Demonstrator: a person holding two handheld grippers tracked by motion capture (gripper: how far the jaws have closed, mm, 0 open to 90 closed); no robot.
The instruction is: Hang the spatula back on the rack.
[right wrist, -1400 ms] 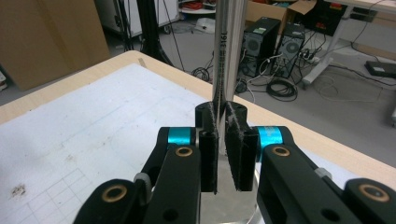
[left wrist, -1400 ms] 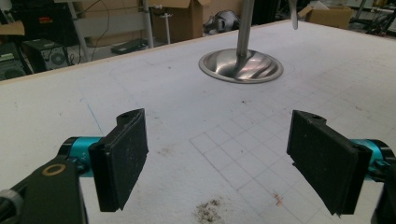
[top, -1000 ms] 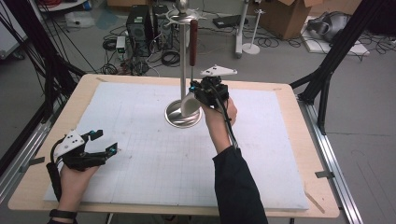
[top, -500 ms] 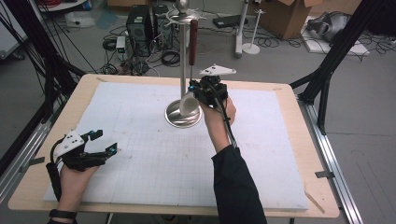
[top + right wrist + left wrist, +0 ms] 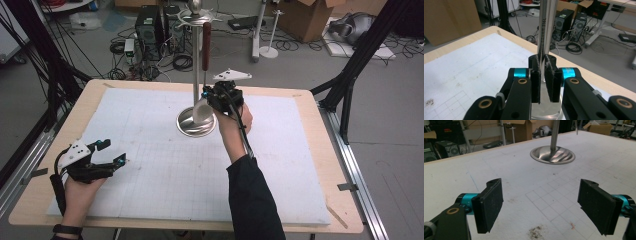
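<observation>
clamping the right gripper (image 5: 543, 82) tight on the steel stand's pole (image 5: 547, 32) near the table's (image 5: 320, 165) far middle, we steady its round base (image 5: 194, 121) while the left gripper (image 5: 546, 202) rests wide open, empty, at the near-left corner.

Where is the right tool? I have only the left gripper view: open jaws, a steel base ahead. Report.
Observer: The right tool is shut on the pole, low down, just above the base.
Operator: Tell me what hangs up top.
Observer: A red-handled utensil hangs beside the pole, near its top.
Operator: Place my left tool on the table.
Observer: The left tool sits near the table's near left corner, well apart from the base.
</observation>
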